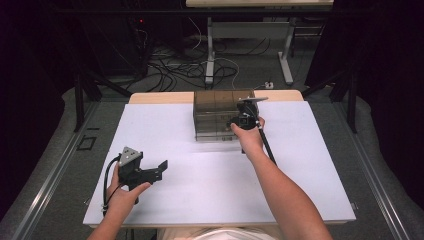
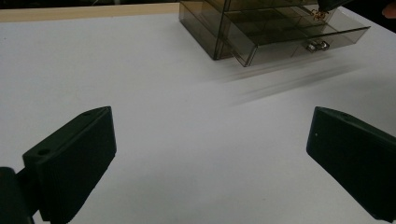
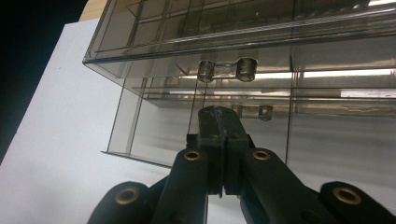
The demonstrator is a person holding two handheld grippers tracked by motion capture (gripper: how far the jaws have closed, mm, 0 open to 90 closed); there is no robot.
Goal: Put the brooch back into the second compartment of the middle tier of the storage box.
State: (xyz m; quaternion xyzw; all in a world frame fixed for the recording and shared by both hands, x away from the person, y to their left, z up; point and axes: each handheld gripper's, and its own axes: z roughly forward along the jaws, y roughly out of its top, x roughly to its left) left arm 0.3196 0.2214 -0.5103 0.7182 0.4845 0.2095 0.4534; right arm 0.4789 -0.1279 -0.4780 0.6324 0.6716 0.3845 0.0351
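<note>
A smoked clear drawer cabinet [image 1: 215, 112] stands at the far middle of the white table [image 1: 200, 200]. In the left gripper view its lowest drawer [image 2: 289, 44] is pulled out, with a clear handle [image 2: 317, 45] on the front. My right gripper [image 1: 245, 119] is at the cabinet's front right. In the right gripper view, that gripper [image 3: 219, 119] has its jaws pressed together, with the tips just before a drawer handle [image 3: 254, 112] and below another handle [image 3: 227, 70]. I see nothing between them. My left gripper [image 1: 159, 171] rests low at the near left, and its jaws [image 2: 210, 140] are wide open over bare table.
A wooden edge [image 1: 160, 96] runs along the table's far side. Beyond it, on the floor, are loose cables [image 1: 175, 67] and a desk's metal legs [image 1: 210, 55]. A black cable [image 1: 267, 147] trails from the right gripper beside the forearm.
</note>
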